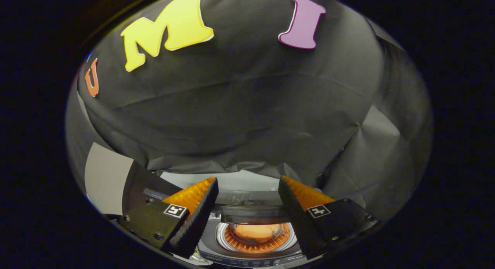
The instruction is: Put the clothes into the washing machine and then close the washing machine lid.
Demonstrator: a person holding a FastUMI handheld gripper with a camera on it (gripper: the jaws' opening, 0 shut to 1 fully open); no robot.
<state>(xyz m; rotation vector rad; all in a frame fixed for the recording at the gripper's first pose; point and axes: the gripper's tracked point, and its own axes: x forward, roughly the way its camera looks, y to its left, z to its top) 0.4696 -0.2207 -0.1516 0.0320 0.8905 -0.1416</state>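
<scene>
Gripper view: black cloth wall rises beyond the washer. The fingers stand apart, holding nothing. Between them at 6 o'clock the round drum faces up, orange clothes inside.

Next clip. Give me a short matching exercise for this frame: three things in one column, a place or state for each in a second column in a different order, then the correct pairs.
Column one:
1. gripper
2. washing machine drum
3. black cloth

Column two:
A. hangs as a backdrop beyond the machine
B. open, with nothing between the fingers
C. a round opening below and between the fingers, with something orange lying inside

Pairs: 1-B, 2-C, 3-A
</scene>
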